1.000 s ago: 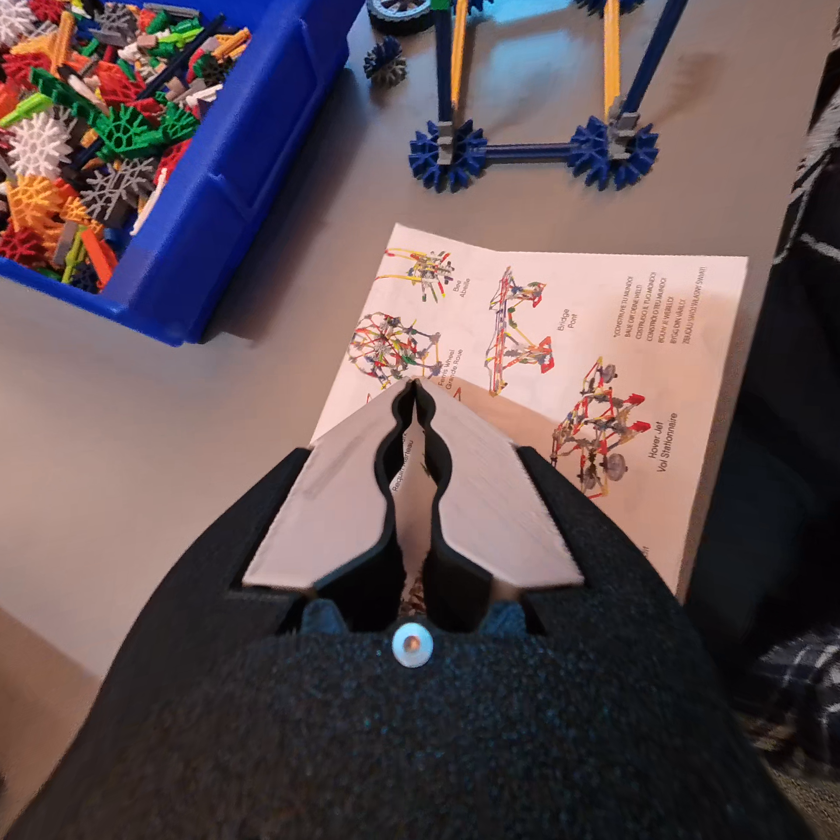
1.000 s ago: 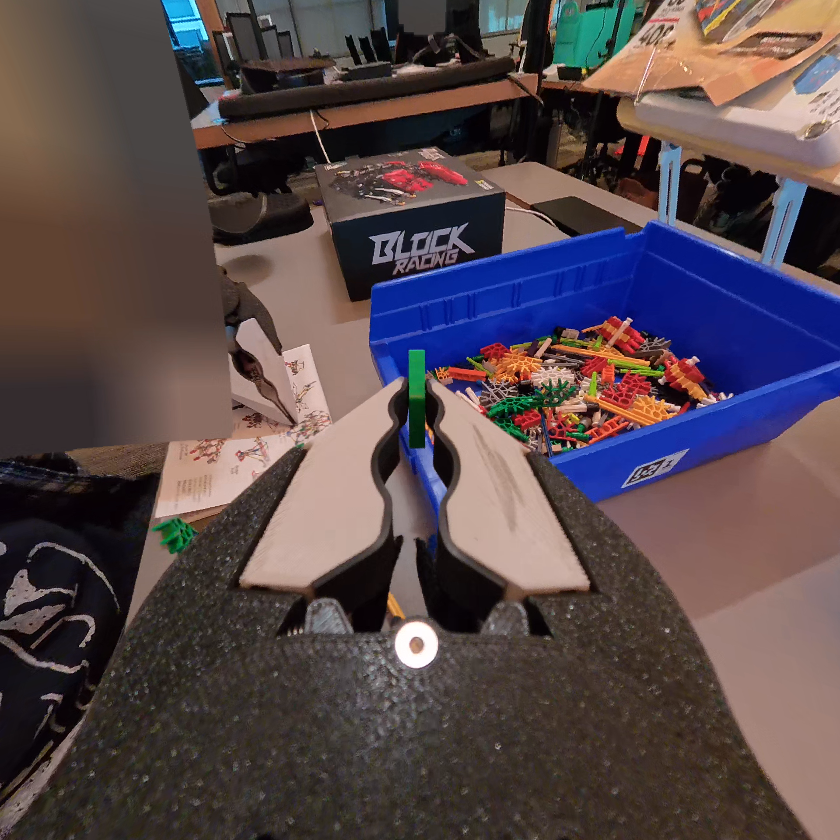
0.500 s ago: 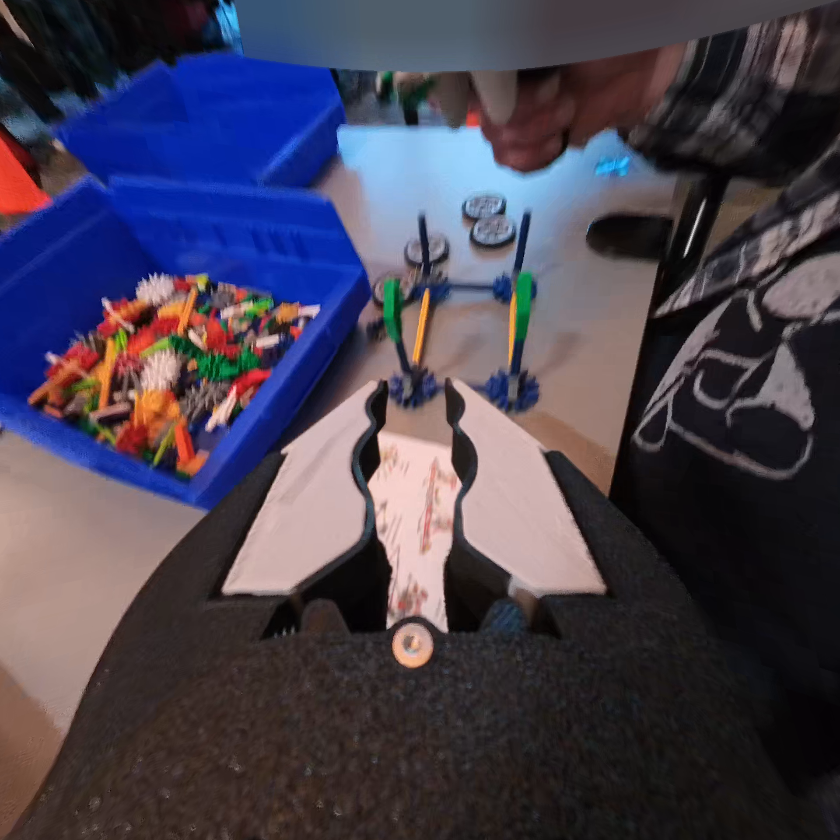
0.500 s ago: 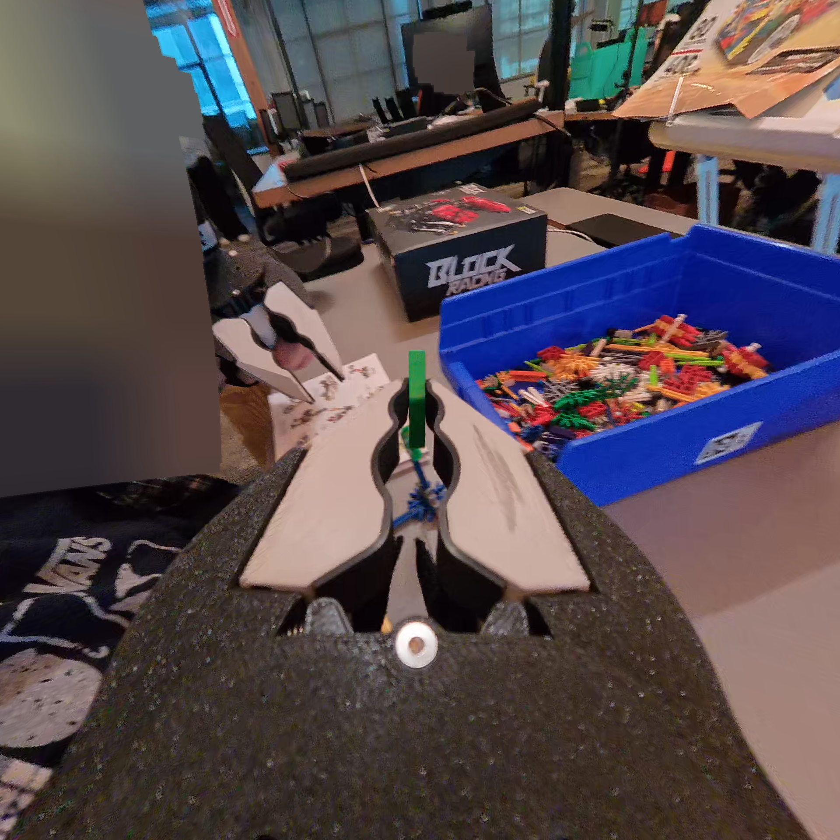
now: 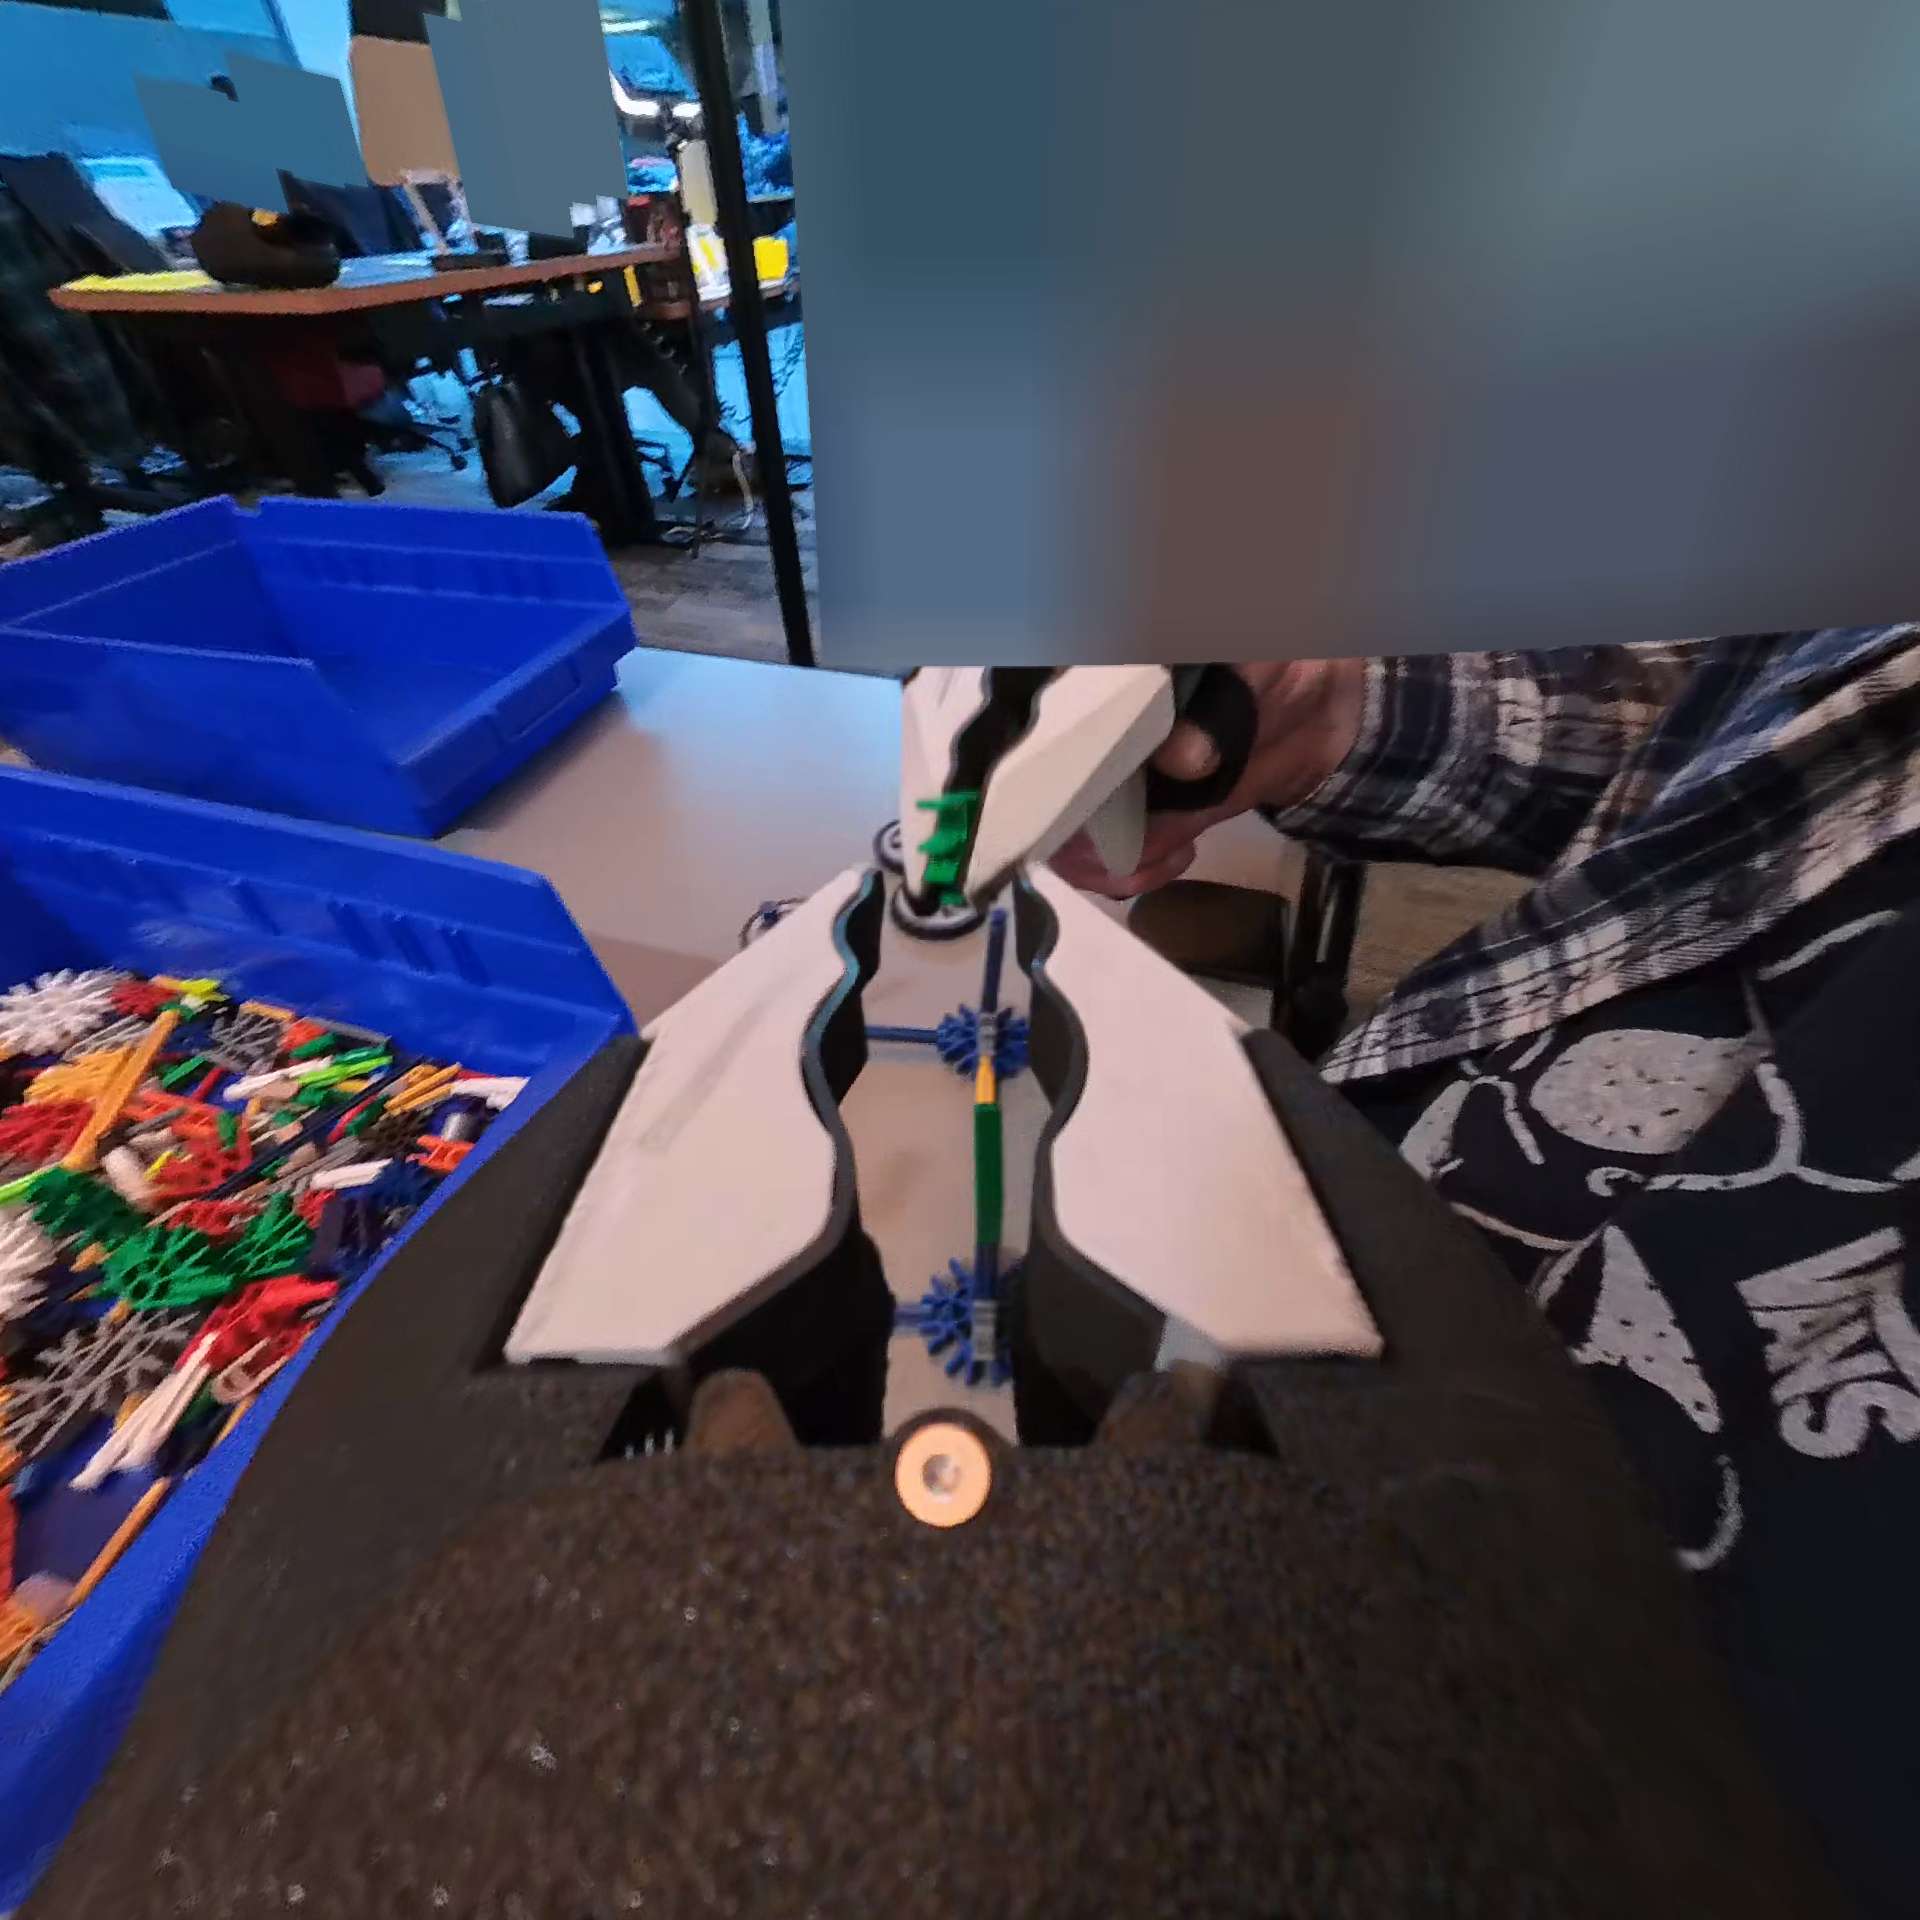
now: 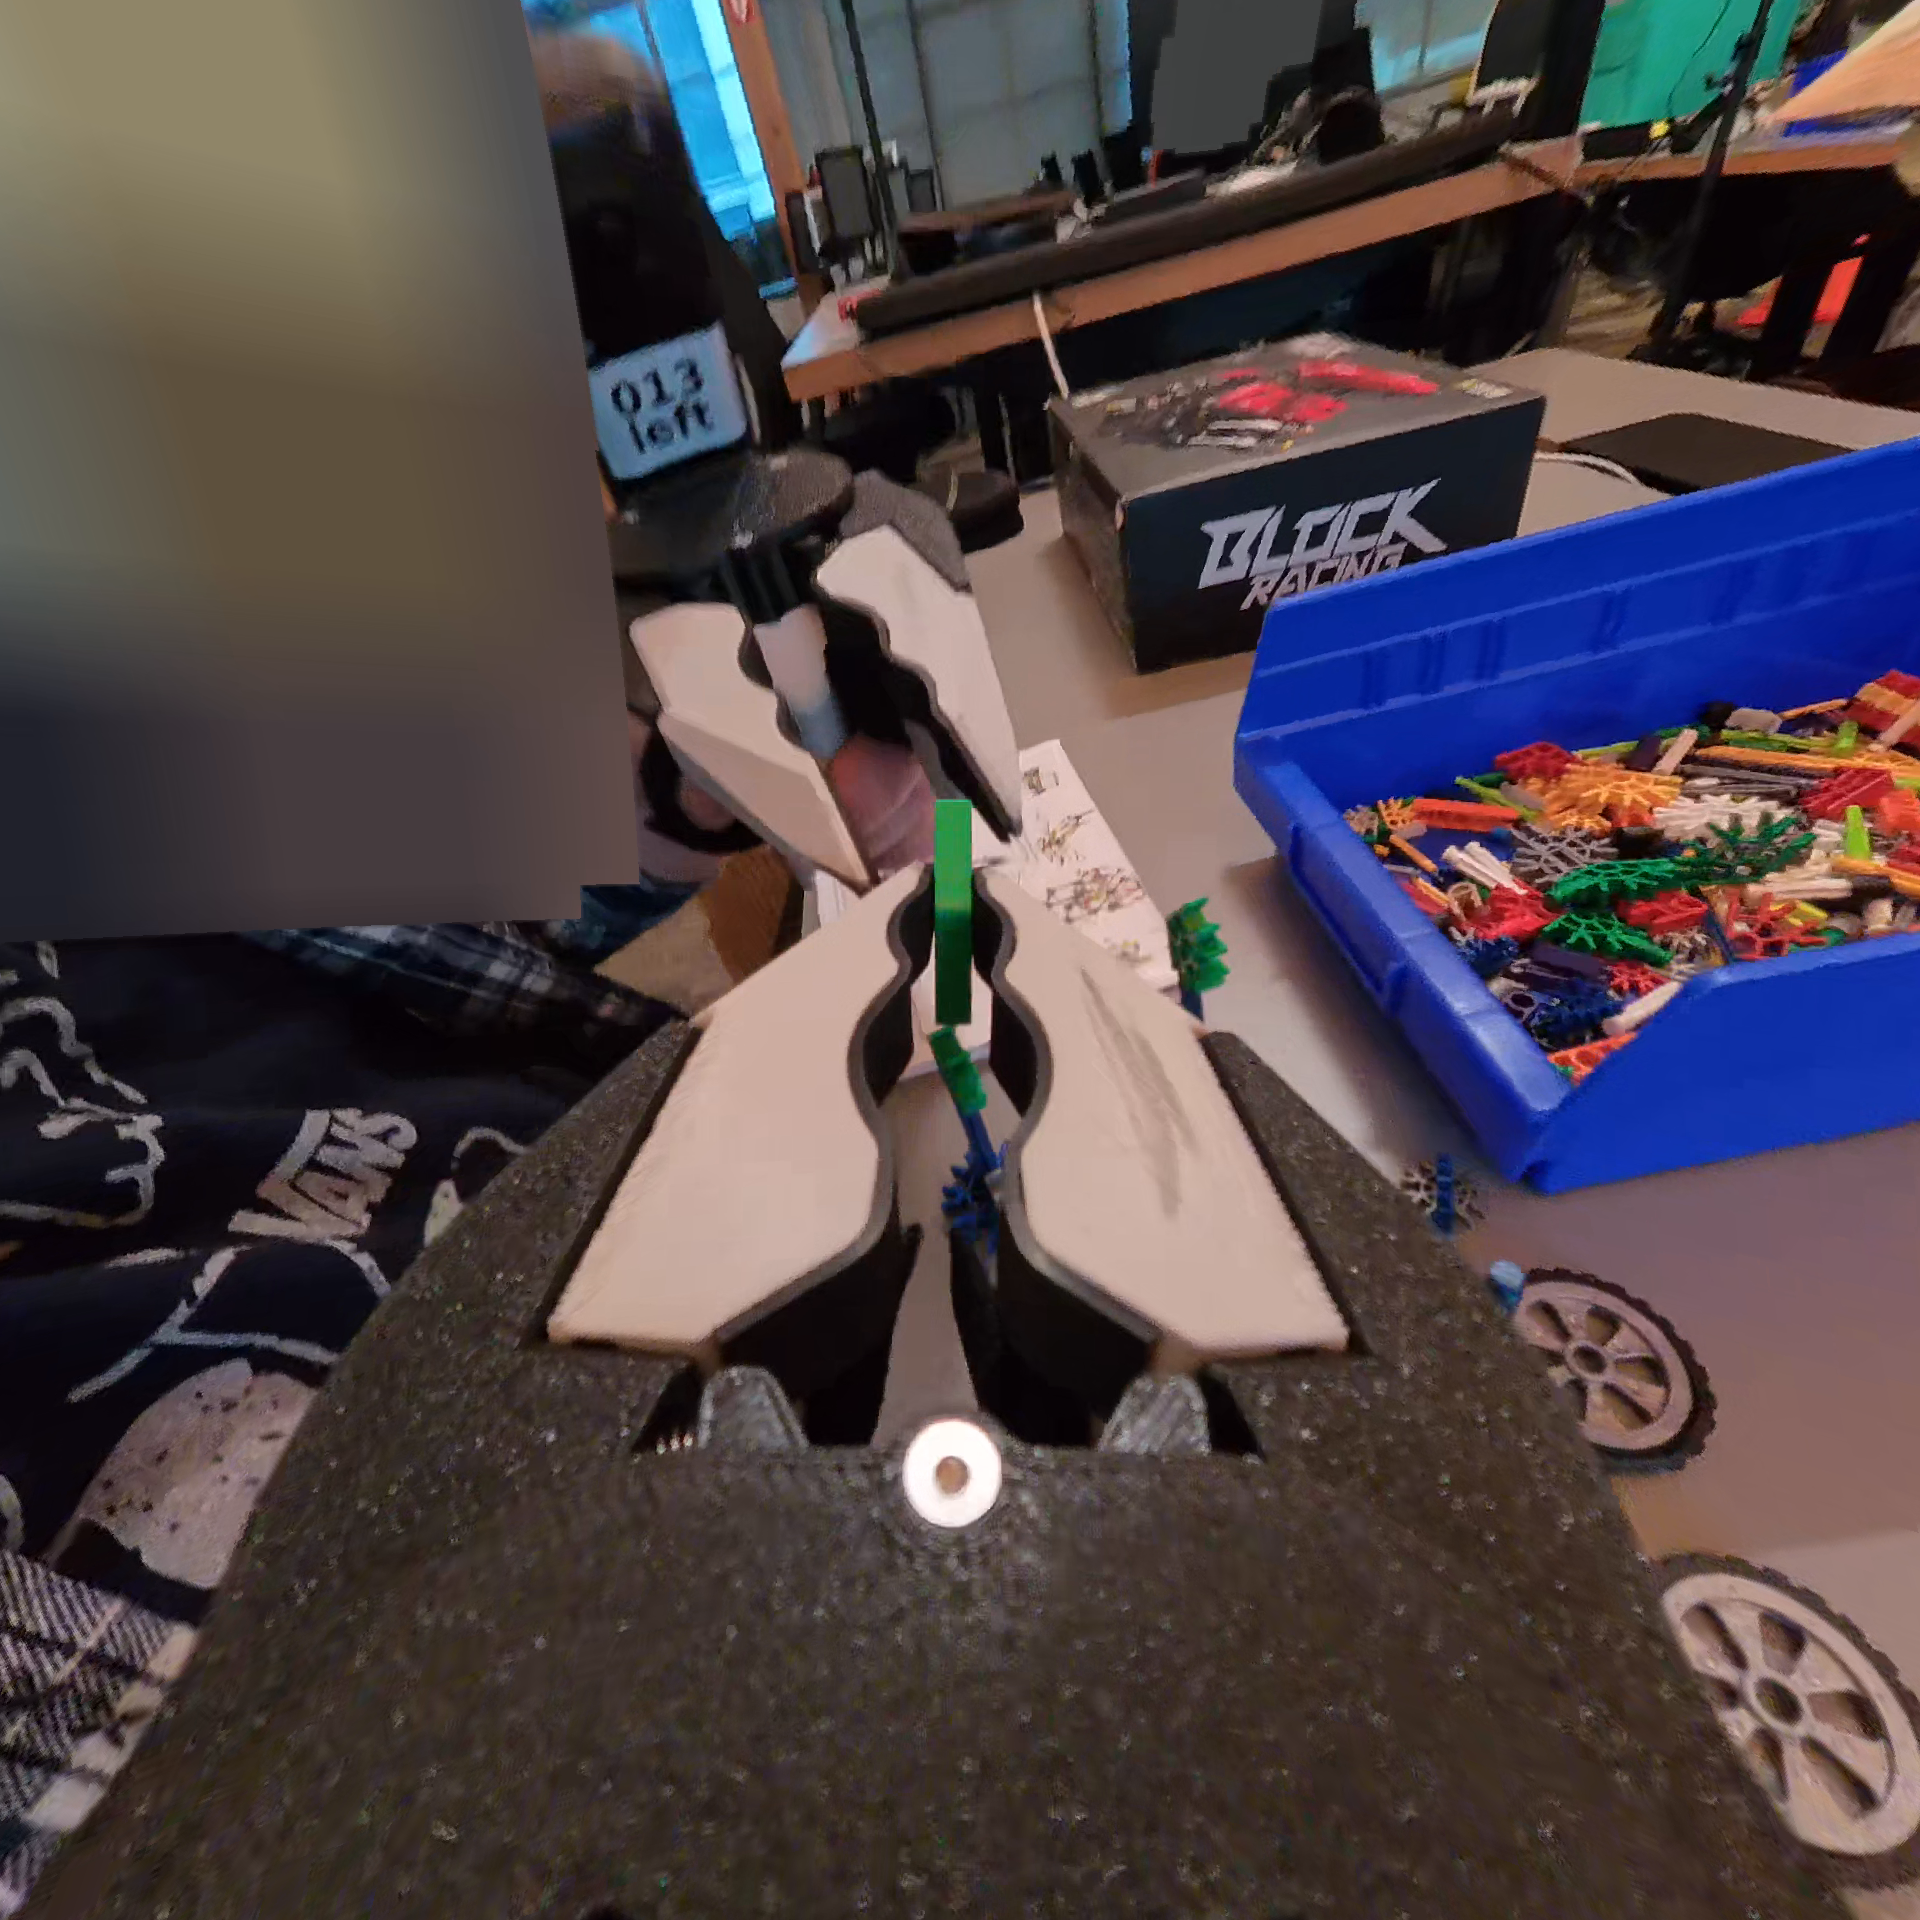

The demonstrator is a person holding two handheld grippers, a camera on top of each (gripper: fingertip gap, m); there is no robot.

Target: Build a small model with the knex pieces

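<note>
1. Pinching a flat green plastic connector piece (image 6: 952, 914) upright at its tips, the right gripper (image 6: 951, 904) hovers just above the blue-and-green rod frame (image 5: 982, 1143) on the grey counter (image 5: 686, 800).
2. Left gripper (image 5: 945, 904), part-open and empty, straddles that frame lengthwise, nearer to it.

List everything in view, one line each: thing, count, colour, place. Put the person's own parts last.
green connector: one, green, pinched in the right gripper's tips.
rod frame: one, blue, green and yellow, on the table under the left gripper.
full bin: one, blue, holding mixed coloured pieces, beside the frame.
empty bin: one, blue, behind the full bin.
wheels: two shown whole, grey, loose on the table by the right gripper.
instruction sheet: one, white, flat on the table.
box: one, dark, behind the full bin.
left gripper: white fingers, open.
right gripper: white fingers, shut.
</note>
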